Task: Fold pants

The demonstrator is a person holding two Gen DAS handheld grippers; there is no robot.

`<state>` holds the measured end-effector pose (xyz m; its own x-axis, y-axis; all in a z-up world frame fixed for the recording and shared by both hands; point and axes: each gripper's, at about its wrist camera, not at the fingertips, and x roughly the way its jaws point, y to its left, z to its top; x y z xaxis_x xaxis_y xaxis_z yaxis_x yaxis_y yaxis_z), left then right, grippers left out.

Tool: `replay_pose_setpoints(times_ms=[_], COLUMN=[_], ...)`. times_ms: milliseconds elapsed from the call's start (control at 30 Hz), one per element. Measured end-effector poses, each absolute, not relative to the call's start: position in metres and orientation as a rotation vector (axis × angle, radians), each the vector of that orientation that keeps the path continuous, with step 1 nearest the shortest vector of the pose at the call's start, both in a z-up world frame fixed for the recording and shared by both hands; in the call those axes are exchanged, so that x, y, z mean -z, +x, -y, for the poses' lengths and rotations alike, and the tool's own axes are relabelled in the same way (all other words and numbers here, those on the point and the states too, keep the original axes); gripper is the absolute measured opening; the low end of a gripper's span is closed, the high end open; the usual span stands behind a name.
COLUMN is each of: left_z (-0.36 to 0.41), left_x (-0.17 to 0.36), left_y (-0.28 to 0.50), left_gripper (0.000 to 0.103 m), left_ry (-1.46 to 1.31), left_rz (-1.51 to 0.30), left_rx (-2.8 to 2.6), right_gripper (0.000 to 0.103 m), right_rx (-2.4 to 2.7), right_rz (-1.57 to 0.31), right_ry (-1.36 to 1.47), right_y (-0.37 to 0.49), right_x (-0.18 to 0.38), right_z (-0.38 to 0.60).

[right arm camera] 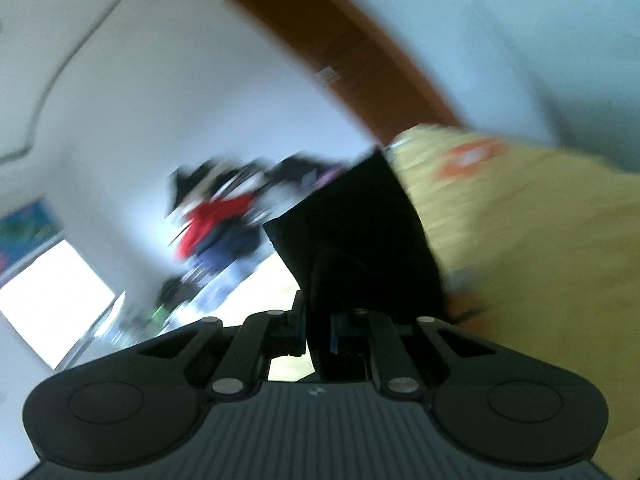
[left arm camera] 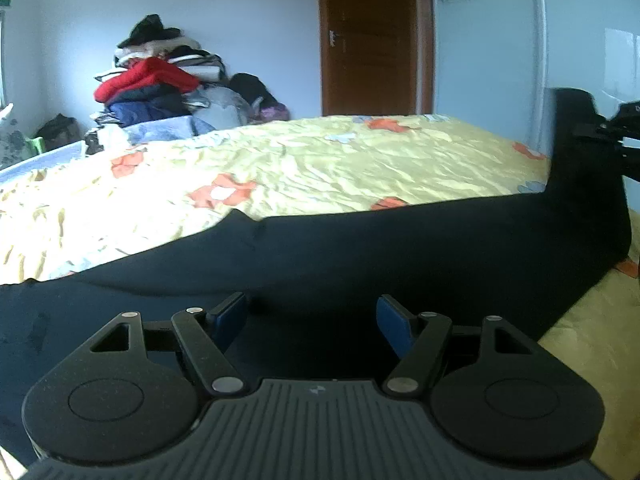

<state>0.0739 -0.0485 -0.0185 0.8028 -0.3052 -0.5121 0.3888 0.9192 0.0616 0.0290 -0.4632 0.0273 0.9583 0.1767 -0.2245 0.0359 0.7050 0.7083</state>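
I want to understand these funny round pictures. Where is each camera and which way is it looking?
Left wrist: sits on the open left gripper, looking across the dark navy cloth pants on the yellow flowered bedsheet.
Right wrist: sits on the right gripper, tilted and blurred, shut on the pants' raised end.
Shared: pants, bedsheet, brown wooden door, pile of clothes.

Both tool-mounted views look low across the bed [left arm camera: 360, 168], sharing its clothes pile [left arm camera: 160, 84].

No words, numbers or brand names can be read in either view. Only a small pale emblem, no letters in it, stands on the ribbed grey housing of the left gripper [left arm camera: 311, 319] and the right gripper [right arm camera: 319, 330].
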Motion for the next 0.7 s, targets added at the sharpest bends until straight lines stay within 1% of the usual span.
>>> replay_pose_setpoints(times_ms=[167, 333, 467, 533, 567, 600, 667, 700], left_z=[0.036, 0.024, 0.014, 0.008, 0.006, 0.004, 0.001, 0.001], left_x=[0.017, 0.016, 0.016, 0.016, 0.016, 0.015, 0.013, 0.012], left_y=[0.078, 0.08, 0.083, 0.085, 0.086, 0.086, 0.087, 0.088], left_gripper=[0.076, 0.076, 0.076, 0.076, 0.076, 0.076, 0.077, 0.079], left_ry=[0.13, 0.102, 0.064, 0.028, 0.013, 0.007, 0.01, 0.011], left_rz=[-0.525, -0.531, -0.535, -0.544, -0.547, -0.547, -0.54, -0.537], left_rx=[0.326, 0.282, 0.236, 0.211, 0.197, 0.18, 0.148, 0.138], right_gripper=[0.01, 0.01, 0.01, 0.012, 0.013, 0.023, 0.028, 0.038], right_rx=[-0.346, -0.502, -0.54, -0.53, -0.522, -0.526, -0.552, -0.578], right_rz=[-0.413, -0.57, -0.615, -0.626, -0.645, -0.675, -0.7, -0.71], right_ry=[0.709, 0.642, 0.56, 0.527, 0.505, 0.479, 0.43, 0.411], right_y=[0.069, 0.091, 0.091, 0.091, 0.092, 0.094, 0.093, 0.093], right_x=[-0.021, 0.009, 0.018, 0.017, 0.019, 0.02, 0.018, 0.016], right_z=[0.376, 0.296, 0.264, 0.252, 0.248, 0.246, 0.243, 0.243])
